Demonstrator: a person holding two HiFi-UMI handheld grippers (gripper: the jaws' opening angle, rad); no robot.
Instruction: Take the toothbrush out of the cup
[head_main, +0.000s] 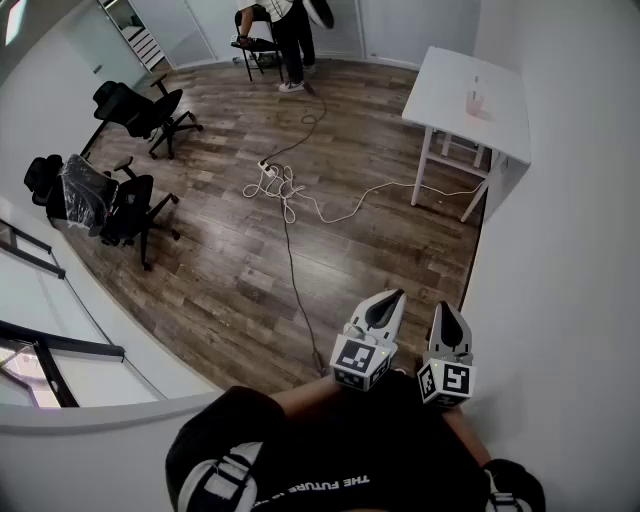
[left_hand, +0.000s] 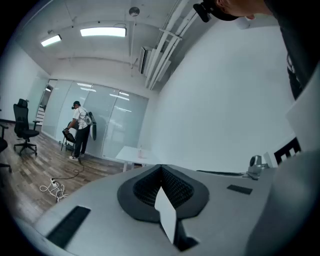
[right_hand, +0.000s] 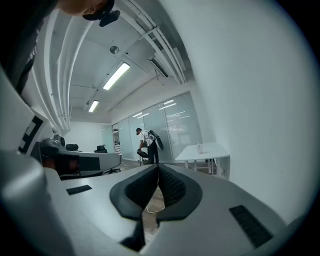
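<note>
A small clear cup (head_main: 474, 101) with a toothbrush standing in it sits on a white table (head_main: 455, 75) at the far right of the room, against the wall. It also shows, tiny, in the left gripper view as the cup (left_hand: 141, 149) and in the right gripper view as the cup (right_hand: 200, 148). Both grippers are held close to the person's body, far from the table. My left gripper (head_main: 391, 298) is shut with nothing in it. My right gripper (head_main: 445, 308) beside it is also shut and holds nothing.
Black office chairs (head_main: 140, 110) stand at the left. A power strip and a tangle of white cable (head_main: 280, 185) lie mid-floor, with a cord running toward me. A person (head_main: 290, 35) stands by a chair at the back. A white wall (head_main: 570, 260) runs along the right.
</note>
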